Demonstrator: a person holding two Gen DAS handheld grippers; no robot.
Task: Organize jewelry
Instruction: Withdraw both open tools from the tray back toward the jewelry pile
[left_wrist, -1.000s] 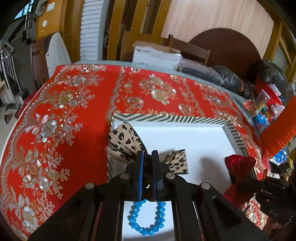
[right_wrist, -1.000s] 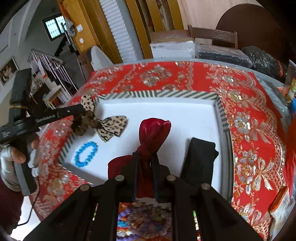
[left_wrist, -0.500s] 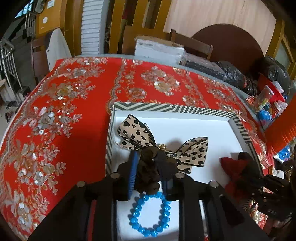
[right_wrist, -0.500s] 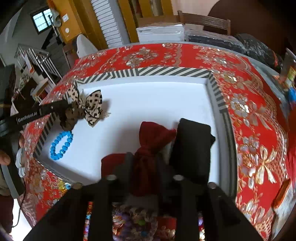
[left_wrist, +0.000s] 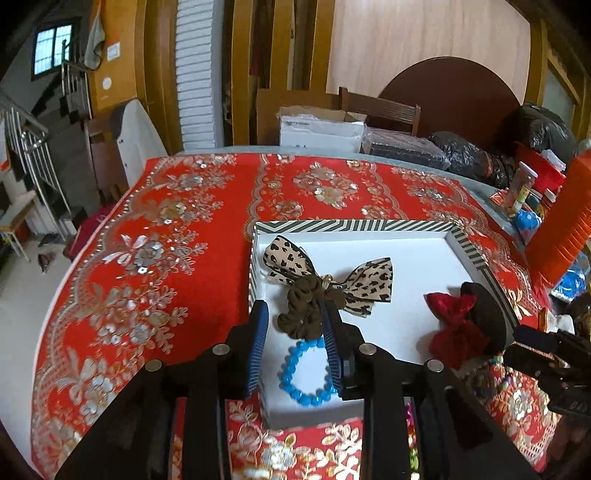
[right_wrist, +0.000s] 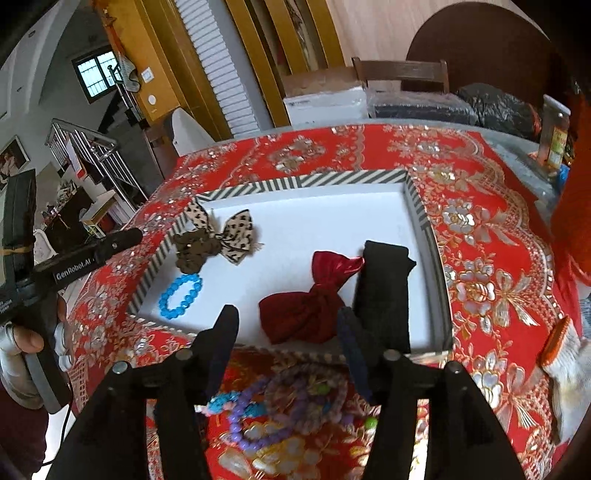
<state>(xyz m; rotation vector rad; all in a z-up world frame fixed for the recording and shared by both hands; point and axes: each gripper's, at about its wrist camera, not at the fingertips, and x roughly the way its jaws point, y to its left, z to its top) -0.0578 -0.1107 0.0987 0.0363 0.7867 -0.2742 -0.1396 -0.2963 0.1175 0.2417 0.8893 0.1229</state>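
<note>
A white tray with a striped rim (left_wrist: 354, 224) (right_wrist: 306, 180) lies on the red tablecloth. In it lie a leopard-print bow with a brown scrunchie (left_wrist: 301, 314) (right_wrist: 194, 249), a blue bead bracelet (left_wrist: 306, 373) (right_wrist: 181, 297), a red bow (left_wrist: 456, 325) (right_wrist: 314, 306) and a black band (right_wrist: 384, 291). My left gripper (left_wrist: 295, 325) is open just above the scrunchie and bracelet. My right gripper (right_wrist: 288, 325) is open at the tray's near edge, right by the red bow. Several bead bracelets (right_wrist: 280, 410) lie on the cloth under it.
Boxes (left_wrist: 317, 129) and black bags (left_wrist: 465, 155) stand behind the table. Bottles and an orange bin (left_wrist: 561, 225) sit at the right edge. A white glove (right_wrist: 569, 369) lies on the cloth at the right.
Both grippers have opened and pulled back. The left let go of the leopard bow with its scrunchie and the right let go of the red bow; both now lie in the tray.
</note>
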